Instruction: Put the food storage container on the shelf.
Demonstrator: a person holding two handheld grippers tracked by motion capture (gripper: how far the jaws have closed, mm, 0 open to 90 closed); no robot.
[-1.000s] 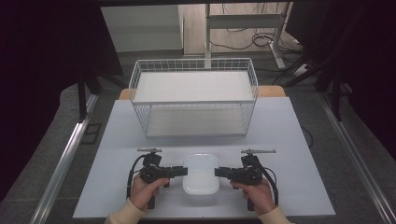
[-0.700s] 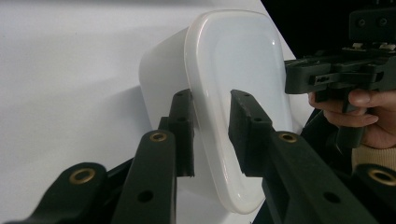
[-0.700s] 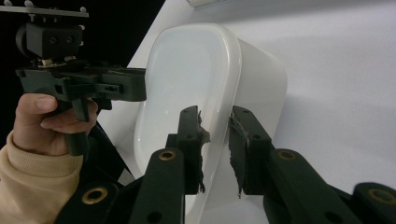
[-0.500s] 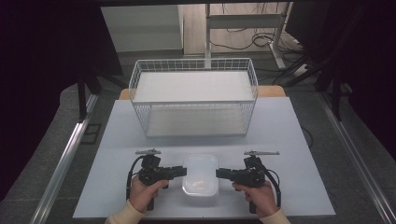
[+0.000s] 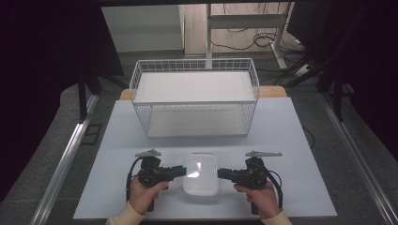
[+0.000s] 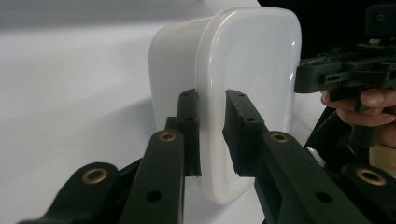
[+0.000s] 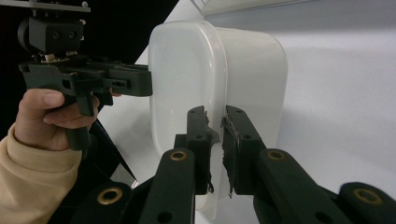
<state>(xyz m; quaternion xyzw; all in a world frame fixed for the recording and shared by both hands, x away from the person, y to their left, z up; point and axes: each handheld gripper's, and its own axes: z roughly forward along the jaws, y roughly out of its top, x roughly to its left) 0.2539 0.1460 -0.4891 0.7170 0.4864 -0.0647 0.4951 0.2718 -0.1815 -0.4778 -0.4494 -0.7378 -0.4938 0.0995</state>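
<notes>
Bright overhead light on the white table (image 5: 300, 140), surroundings black from nine to three o'clock; glare spots the container (image 5: 201, 174); near jaws soft, slightly blurred.

Right gripper (image 7: 215, 140) pinching the rim of a white tub (image 7: 243, 79). Across it, a hand (image 7: 44, 119) holding the other gripper (image 7: 140, 83).

— The container (image 5: 201, 174) on the bench (image 5: 291, 126)?
— Translucent white plastic, smooth, glossy lid. The bench is matt white.
— Behind the container?
— A basket (image 5: 195, 96) of white-coated metal wire.
</notes>
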